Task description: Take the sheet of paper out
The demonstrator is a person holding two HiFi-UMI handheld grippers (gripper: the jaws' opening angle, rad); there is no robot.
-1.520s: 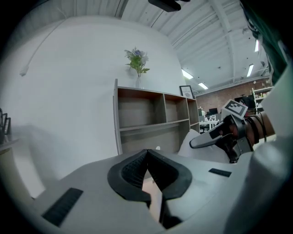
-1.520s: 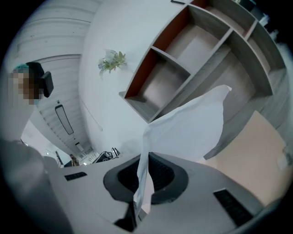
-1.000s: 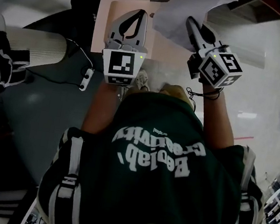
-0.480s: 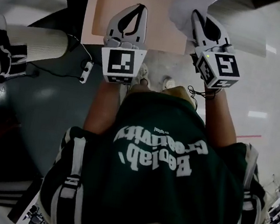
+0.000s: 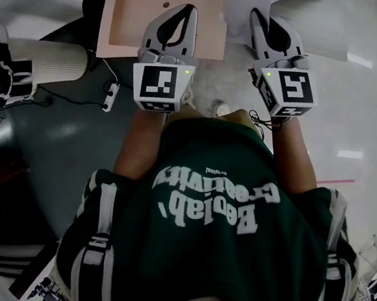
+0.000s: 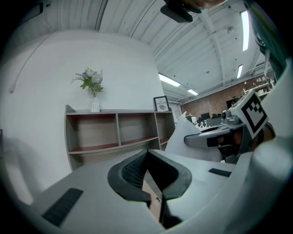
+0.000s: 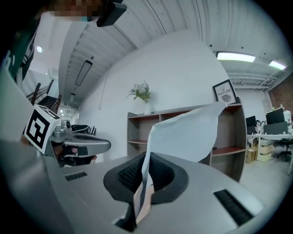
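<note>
In the head view my left gripper (image 5: 188,8) is shut on the near edge of a tan paper envelope (image 5: 127,16), which it holds out flat. My right gripper (image 5: 256,14) is shut on a white sheet of paper (image 5: 236,17) that curls up beside the envelope's right edge. In the right gripper view the sheet (image 7: 183,132) rises from between the closed pads (image 7: 145,161). In the left gripper view the envelope's thin brown edge (image 6: 154,195) is pinched between the closed jaws (image 6: 146,155), with the sheet (image 6: 183,137) and the right gripper (image 6: 215,137) at the right.
A wooden shelf unit (image 6: 114,132) with a vase of flowers (image 6: 93,89) and a framed picture (image 6: 161,103) stands against the white wall ahead. Below, a white ribbed cylinder (image 5: 48,60) and cables (image 5: 109,93) lie on the dark floor at the left. The person's shoes (image 5: 219,107) show.
Both grippers have swung across the room together, carrying envelope and sheet. The sheet, which overlapped the envelope's right corner, now sits beside it. Both jaws stayed shut.
</note>
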